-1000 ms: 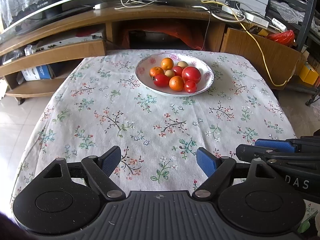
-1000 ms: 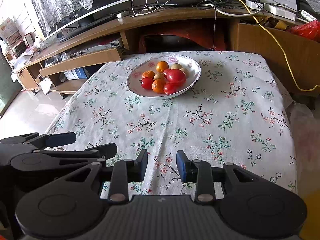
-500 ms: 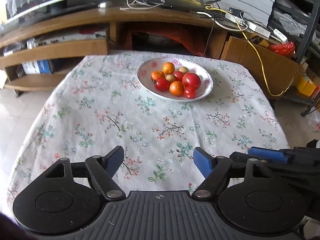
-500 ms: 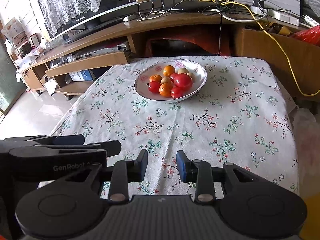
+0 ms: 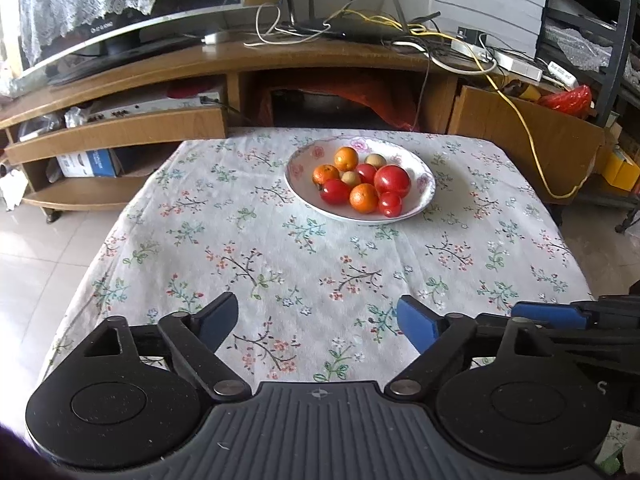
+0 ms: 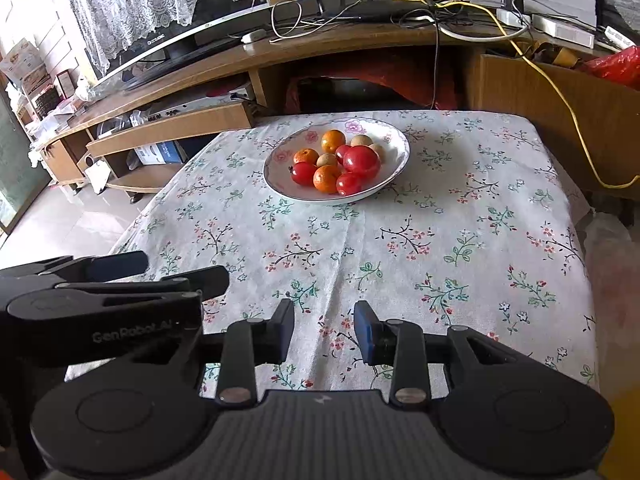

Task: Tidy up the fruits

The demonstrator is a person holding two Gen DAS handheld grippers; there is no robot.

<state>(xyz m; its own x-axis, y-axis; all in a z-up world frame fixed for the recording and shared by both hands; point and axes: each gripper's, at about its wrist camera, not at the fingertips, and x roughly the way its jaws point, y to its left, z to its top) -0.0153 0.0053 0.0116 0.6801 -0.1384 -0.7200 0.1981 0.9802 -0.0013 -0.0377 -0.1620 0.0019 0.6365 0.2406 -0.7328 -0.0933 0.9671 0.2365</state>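
Observation:
A white flowered bowl (image 5: 425,196) sits on the far middle of the table and shows in the right wrist view too (image 6: 396,136). It holds several fruits: red tomatoes (image 5: 392,181), oranges (image 5: 363,198) and small pale round fruits (image 5: 375,159). My left gripper (image 5: 318,322) is open and empty, held over the near table edge, well short of the bowl. My right gripper (image 6: 324,330) is partly open and empty, beside the left one and to its right. Each gripper shows at the other view's edge.
The table wears a white floral cloth (image 5: 280,256). Behind it stands a wooden TV bench (image 5: 200,60) with a TV, a router and loose cables. A cardboard box (image 5: 520,128) stands at the back right. Tiled floor lies to the left.
Both grippers have pulled back and risen, so the bowl looks smaller and farther away and more of the TV bench shows. Their openings have not changed.

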